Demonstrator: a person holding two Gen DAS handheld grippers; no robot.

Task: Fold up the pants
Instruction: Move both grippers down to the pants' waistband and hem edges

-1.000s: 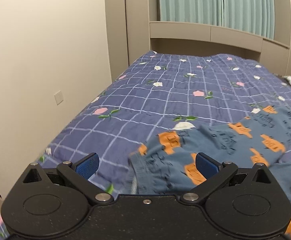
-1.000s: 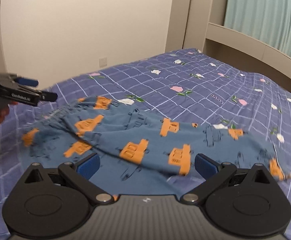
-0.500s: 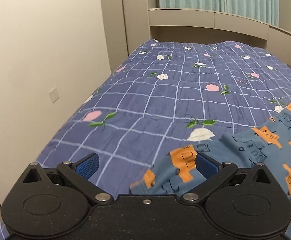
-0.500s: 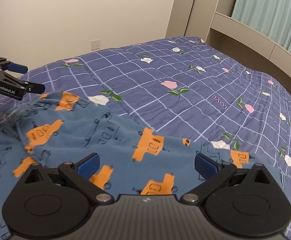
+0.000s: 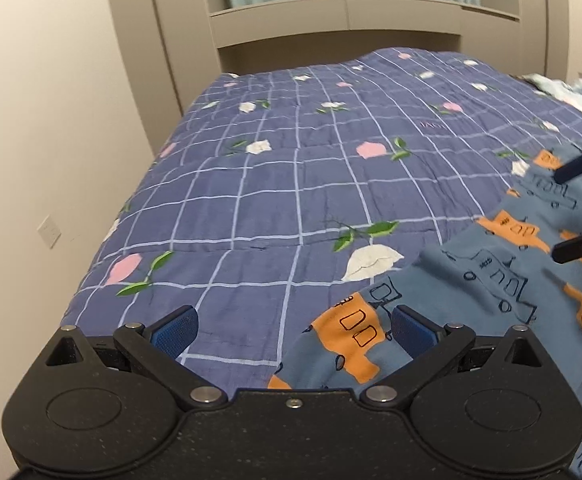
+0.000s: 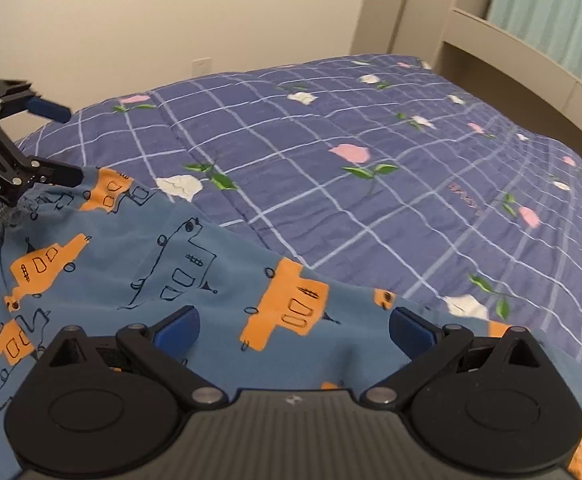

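Blue pants with orange vehicle prints (image 5: 503, 276) lie spread on the bed; in the right wrist view they (image 6: 139, 264) fill the lower left. My left gripper (image 5: 293, 328) is open, with the pants' corner between its blue pads, untouched by them. It also shows in the right wrist view (image 6: 65, 144), open at the elastic waistband. My right gripper (image 6: 293, 330) is open low over the pants' edge. It also shows in the left wrist view (image 5: 567, 210), at the right edge.
A purple checked quilt with flowers (image 5: 311, 184) covers the bed. A beige wall (image 5: 31, 140) runs along the left side. A wooden headboard shelf (image 5: 351, 20) and green curtains stand at the far end. Light bedding (image 5: 571, 92) lies far right.
Both grippers have moved forward and lower over the pants. The left gripper's view has swung right, bringing the right gripper into sight. Both stay open.
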